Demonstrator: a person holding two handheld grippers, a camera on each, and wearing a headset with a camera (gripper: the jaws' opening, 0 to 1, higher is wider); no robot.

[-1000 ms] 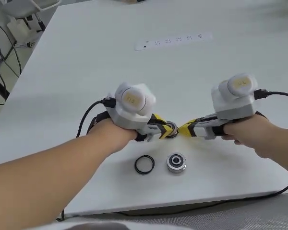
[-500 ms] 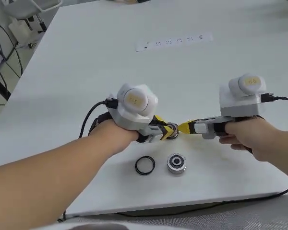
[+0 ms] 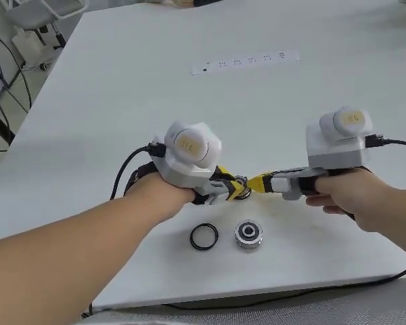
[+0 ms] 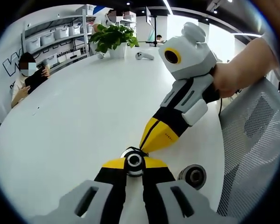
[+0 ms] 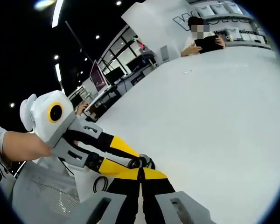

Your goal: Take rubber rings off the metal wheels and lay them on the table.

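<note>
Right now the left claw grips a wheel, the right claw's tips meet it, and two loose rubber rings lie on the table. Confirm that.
Wrong count: the head view shows one loose rubber ring and a metal wheel on the table. The left claw does grip the held wheel, with the right claw meeting it.

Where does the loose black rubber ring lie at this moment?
In the head view the loose rubber ring lies flat on the white table, just left of the bare metal wheel, nearer the person than the left hand-held gripper.
</note>
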